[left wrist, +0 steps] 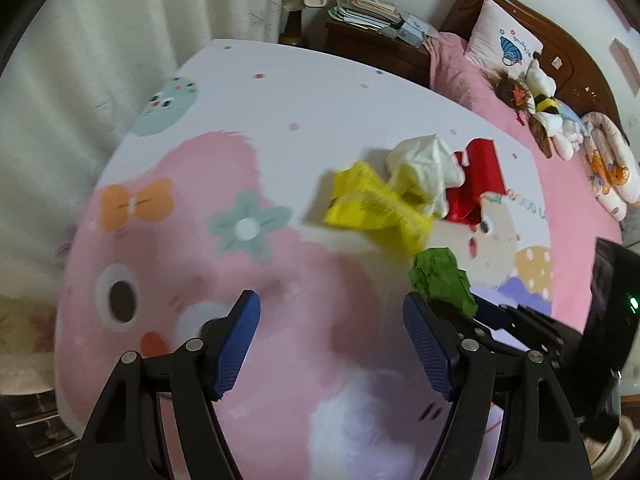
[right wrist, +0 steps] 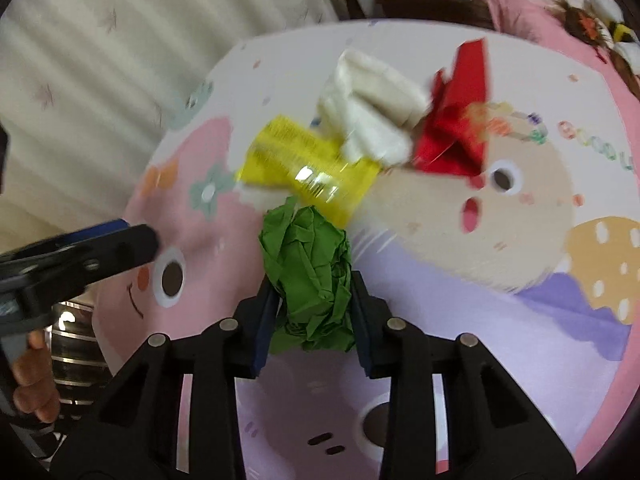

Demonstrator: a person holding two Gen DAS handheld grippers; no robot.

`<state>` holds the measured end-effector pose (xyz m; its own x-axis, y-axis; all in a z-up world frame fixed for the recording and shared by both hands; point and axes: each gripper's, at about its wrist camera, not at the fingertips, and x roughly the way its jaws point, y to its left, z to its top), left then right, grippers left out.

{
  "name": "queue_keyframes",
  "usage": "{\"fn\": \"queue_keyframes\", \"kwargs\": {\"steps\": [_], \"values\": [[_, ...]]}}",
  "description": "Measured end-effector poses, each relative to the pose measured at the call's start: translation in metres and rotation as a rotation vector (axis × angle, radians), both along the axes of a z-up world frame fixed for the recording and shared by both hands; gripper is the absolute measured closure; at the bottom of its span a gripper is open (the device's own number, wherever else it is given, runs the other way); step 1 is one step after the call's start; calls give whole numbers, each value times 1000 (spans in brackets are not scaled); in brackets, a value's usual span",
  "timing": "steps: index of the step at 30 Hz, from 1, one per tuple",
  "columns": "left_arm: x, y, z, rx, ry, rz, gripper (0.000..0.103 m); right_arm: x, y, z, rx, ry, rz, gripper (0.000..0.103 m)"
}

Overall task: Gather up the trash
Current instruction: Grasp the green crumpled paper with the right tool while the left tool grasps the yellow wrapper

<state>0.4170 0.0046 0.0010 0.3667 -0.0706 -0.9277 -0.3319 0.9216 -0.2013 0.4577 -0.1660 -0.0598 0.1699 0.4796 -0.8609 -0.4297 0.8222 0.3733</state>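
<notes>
We see our right gripper [right wrist: 311,304] squeezing a crumpled green paper ball [right wrist: 310,276] in the middle of the right view, above the pink cartoon bed sheet [right wrist: 480,320]. Our left gripper [left wrist: 332,340] is wide open with nothing inside. A shiny yellow wrapper [left wrist: 376,208], a white crumpled tissue [left wrist: 426,168] and a red folded paper [left wrist: 476,180] lie touching, right of the left view's middle.

Cartoon-print table [left wrist: 304,92] has a yellow wrapper [left wrist: 376,206], white tissue [left wrist: 426,160] and red paper [left wrist: 478,178] bunched mid-right.
</notes>
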Motion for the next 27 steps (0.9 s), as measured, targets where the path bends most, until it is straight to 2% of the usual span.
{"fn": "queue_keyframes", "kwargs": {"steps": [3, 7, 12, 15, 21, 23, 25, 26, 27], "values": [[25, -7, -6, -37, 9, 11, 28, 15, -14, 3, -12, -46, -49, 72], [52, -12, -20, -75, 27, 58, 28, 33, -23, -2, -17, -54, -98, 73], [77, -3, -45, -139, 45, 191, 28, 45, -29, -5, -6, -61, -115, 73], [86, 3, -58, -166, 60, 265, 29, 42, -30, -9, -7, -56, -111, 73], [106, 4, -81, -195, 81, 330, 37, 30, -31, -21, 1, -22, -101, 73], [109, 3, -85, -199, 75, 349, 41, 23, -33, -24, 5, -14, -99, 73], [113, 2, -88, -197, 74, 348, 57, 17, -34, -25, 10, -6, -99, 73], [115, -1, -91, -190, 86, 340, 60, 15, -35, -25, 11, -3, -99, 73], [115, 0, -92, -191, 89, 339, 74, 12, -36, -25, 13, -1, -100, 73]]}}
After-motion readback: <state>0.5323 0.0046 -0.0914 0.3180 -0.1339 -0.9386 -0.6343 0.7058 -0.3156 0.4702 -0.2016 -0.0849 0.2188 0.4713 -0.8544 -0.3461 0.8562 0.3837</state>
